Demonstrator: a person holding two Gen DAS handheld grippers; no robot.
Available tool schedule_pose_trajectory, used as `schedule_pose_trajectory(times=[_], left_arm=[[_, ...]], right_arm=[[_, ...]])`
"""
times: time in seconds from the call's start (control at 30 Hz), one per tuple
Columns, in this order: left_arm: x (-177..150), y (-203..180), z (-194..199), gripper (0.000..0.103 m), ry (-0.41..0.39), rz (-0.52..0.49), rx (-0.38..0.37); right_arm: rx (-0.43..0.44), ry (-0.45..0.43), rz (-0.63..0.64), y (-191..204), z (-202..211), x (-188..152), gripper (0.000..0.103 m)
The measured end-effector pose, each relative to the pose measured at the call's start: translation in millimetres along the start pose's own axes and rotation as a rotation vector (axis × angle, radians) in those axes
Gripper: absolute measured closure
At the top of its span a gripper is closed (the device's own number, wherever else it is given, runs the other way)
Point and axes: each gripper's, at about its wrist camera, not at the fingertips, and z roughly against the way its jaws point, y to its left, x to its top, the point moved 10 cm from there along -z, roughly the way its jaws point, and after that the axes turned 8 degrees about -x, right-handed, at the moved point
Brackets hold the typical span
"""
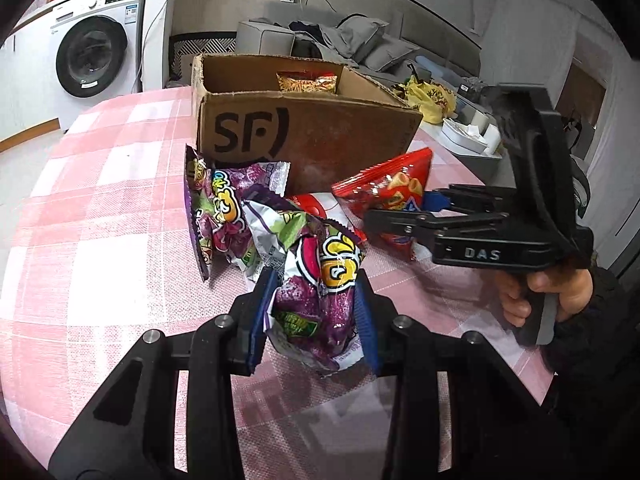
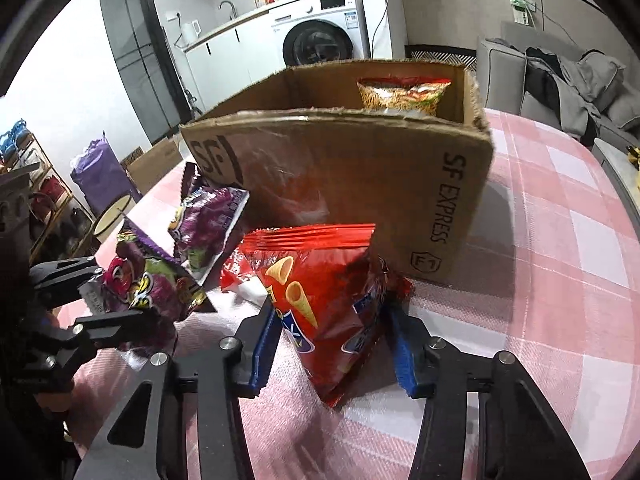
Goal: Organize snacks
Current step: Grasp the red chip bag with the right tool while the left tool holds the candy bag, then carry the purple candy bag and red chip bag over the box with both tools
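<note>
1. The left gripper (image 1: 316,312) is clamped on a purple snack bag (image 1: 320,292), its blue pads pinching the crumpled lower part; the bag looks held slightly above the cloth, I'd say so it can be carried over the box wall.
2. The right gripper (image 2: 334,344) has closed on a red cone-snack bag (image 2: 320,292), pads pressing both sides near the bottom seam. That bag stands upright with its lower corner on the table, the low grip keeping it from folding.
3. Just beside them lie another purple bag (image 1: 224,212) and a red-and-white packet (image 1: 316,204), both against the box's near wall, presumably waiting their turn.
4. The cardboard box (image 2: 360,184) sits toward the middle of the pink checked table (image 1: 100,200), open-topped, with a noodle packet (image 2: 400,94) leaning in its far corner — plainly where the snacks are being gathered.
</note>
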Motion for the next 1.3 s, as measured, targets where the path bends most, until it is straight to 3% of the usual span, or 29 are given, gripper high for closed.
schedule_pose_trajectory(times=[0.53,0.67,0.77,0.97,1.03,1.1,1.17,1.3], left_arm=[[20.9,-12.6,47.5,0.068,-0.090,-0.008,0.046],[39.5,-12.4,55.9,0.080,-0.116,-0.016,0.059],[53.8,-11.2,62.8,0.082,-0.143,-0.024,0.069],[39.2,9.4,62.9,0.081,-0.089,0.017,0.111],[27.0,17.8,63.8,0.076,-0.071,0.033,0.125],[14.4,20.0,64.2,0.047,-0.046,0.027,0.122],[4.8,19.9,59.5,0.033,-0.034,0.002,0.137],[-12.4,24.7,40.0,0.030,0.031,-0.026,0.179]], right_arm=[[0.042,-0.113,-0.065,-11.3,68.8,8.6,0.054],[0.051,-0.141,-0.068,-9.2,82.2,19.2,0.054],[0.049,-0.166,-0.063,-7.6,90.7,31.1,0.054],[0.051,-0.166,-0.066,-7.2,94.8,31.1,0.054],[0.057,-0.159,-0.072,-7.9,92.9,27.6,0.054],[0.062,-0.153,-0.075,-8.4,89.1,25.2,0.054],[0.062,-0.146,-0.078,-8.4,85.7,22.0,0.054],[0.064,-0.137,-0.078,-6.8,81.6,18.3,0.054]])
